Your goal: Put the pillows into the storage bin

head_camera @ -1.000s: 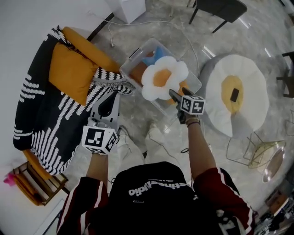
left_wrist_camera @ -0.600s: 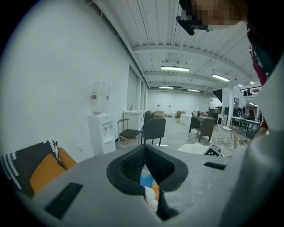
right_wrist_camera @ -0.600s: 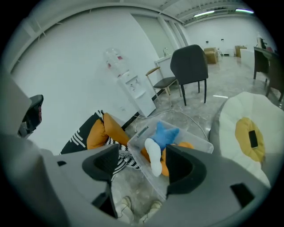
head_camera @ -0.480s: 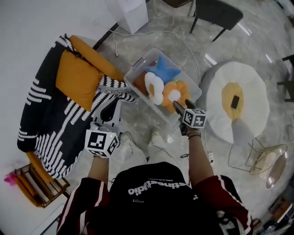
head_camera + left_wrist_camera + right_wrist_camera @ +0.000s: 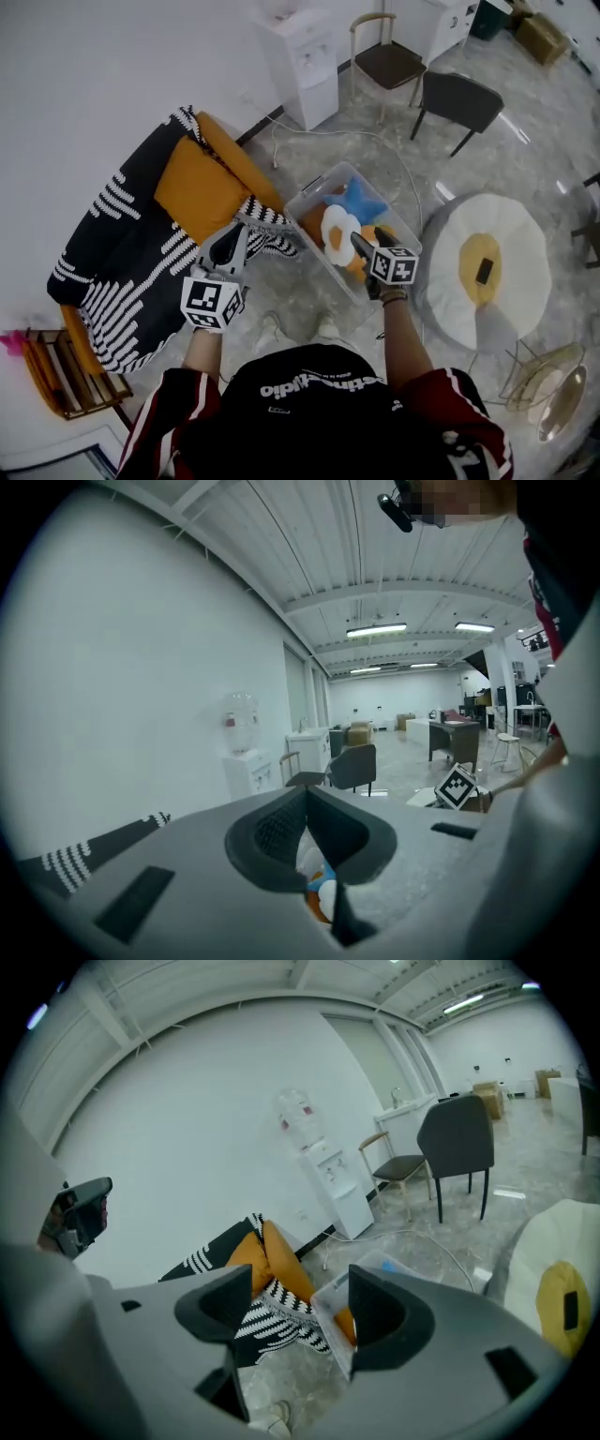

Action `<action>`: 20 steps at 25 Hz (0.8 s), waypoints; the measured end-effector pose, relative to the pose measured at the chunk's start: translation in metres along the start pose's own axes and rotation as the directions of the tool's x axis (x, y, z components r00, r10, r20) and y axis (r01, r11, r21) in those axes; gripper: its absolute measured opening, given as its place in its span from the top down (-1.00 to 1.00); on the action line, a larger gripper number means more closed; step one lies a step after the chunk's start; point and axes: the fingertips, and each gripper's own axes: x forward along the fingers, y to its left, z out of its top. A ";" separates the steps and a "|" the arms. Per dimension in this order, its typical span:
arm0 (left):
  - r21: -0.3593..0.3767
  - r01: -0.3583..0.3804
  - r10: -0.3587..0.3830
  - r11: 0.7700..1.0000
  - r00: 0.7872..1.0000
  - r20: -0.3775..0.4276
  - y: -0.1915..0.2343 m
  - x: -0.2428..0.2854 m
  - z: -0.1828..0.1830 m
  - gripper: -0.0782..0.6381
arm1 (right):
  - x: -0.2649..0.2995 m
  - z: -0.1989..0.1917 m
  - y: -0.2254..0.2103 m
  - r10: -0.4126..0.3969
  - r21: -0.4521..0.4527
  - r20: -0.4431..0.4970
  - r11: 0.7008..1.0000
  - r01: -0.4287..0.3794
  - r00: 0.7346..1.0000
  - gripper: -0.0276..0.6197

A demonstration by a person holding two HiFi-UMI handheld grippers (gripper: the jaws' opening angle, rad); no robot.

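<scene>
A clear storage bin (image 5: 310, 186) stands on the floor ahead of me. Inside lie a white egg-flower pillow (image 5: 336, 231), a blue star pillow (image 5: 362, 201) and an orange pillow (image 5: 377, 235). My right gripper (image 5: 359, 243) hovers over the bin's near edge; its jaws have been closing slightly, still stand open (image 5: 291, 1302), and hold nothing. The bin (image 5: 334, 1309) shows below them. My left gripper (image 5: 228, 246) hangs left of the bin, over the throw's edge. Its tips (image 5: 303, 793) meet, shut on nothing; the pillows (image 5: 320, 893) show through the hollow behind them.
An armchair draped in a black-and-white throw (image 5: 122, 253) holds an orange cushion (image 5: 199, 191) at the left. A big egg-shaped floor cushion (image 5: 487, 267) lies to the right. Behind are a water dispenser (image 5: 305, 58), two chairs (image 5: 457, 99) and a cable (image 5: 375, 137).
A second ago the egg-flower pillow hung over the bin at the right gripper; now it lies inside. Both grippers have risen, and the head view has tipped up toward the room.
</scene>
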 end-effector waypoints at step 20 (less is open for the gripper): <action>-0.077 -0.322 0.328 0.944 0.942 0.071 0.117 -0.134 -0.003 0.77 | 0.066 0.054 0.200 0.290 -0.200 -0.068 0.933 -0.298 0.955 -0.08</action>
